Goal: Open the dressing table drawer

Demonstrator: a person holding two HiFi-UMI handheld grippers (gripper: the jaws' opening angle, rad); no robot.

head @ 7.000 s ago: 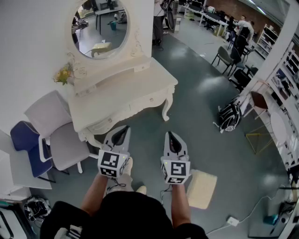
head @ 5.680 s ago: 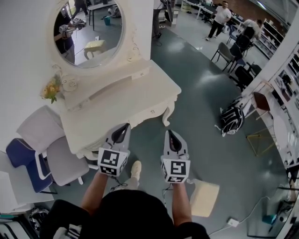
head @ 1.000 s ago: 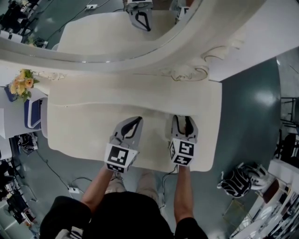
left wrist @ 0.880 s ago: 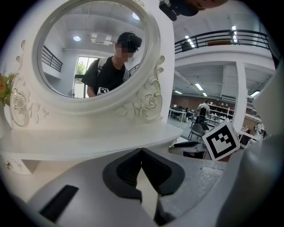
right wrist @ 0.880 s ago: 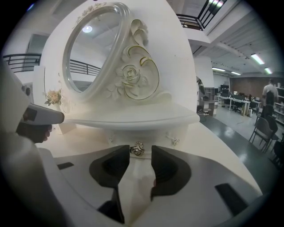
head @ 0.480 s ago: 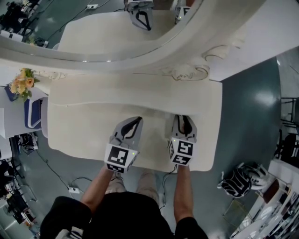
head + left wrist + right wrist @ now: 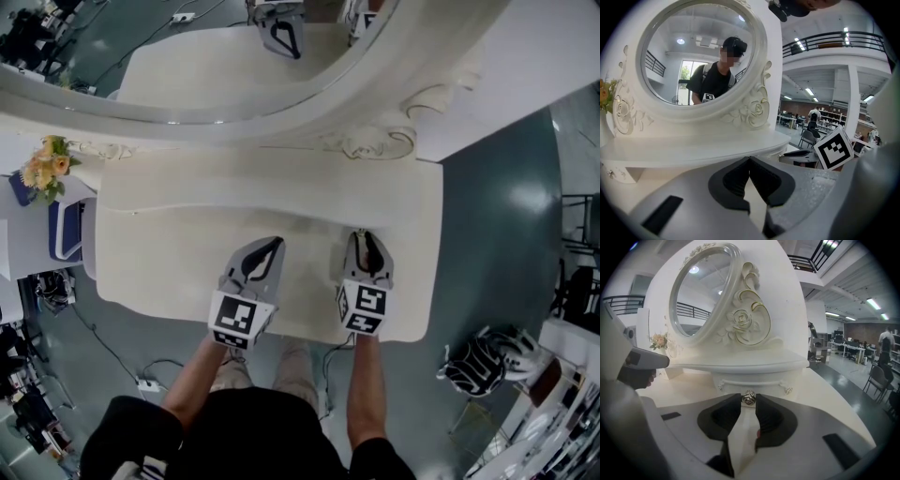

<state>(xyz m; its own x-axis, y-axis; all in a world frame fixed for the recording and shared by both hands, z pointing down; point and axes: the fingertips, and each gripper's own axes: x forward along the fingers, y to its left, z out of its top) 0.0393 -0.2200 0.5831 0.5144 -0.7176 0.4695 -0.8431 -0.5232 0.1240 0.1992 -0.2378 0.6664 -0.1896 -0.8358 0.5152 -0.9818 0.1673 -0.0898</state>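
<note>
Two grippers are out over the cream, faintly matt counter (image 7: 159, 253) of the dressing table. The right gripper (image 7: 749, 397) has its dark ribbed fingers (image 7: 768, 416) pinched to a narrow slit on a small round metal knob (image 7: 749, 400) – bright and knurled – which sits right at their tips. That knob belongs to the drawer (image 7: 761, 382), a shallow curved white front tucked under the shelf straight ahead of those fingers. The left gripper (image 7: 749, 159) has its fingers pressed together at the tips, gripping nothing. Beyond them rises an oval mirror (image 7: 693, 51) in a carved frame with gilt-edged roses (image 7: 740, 317). Far to the left of the left fingers stands a bunch of yellow flowers (image 7: 42, 169). Around the table lies a glossy grey-green floor (image 7: 497, 216) – an open hall with a railed balcony (image 7: 834, 44).
</note>
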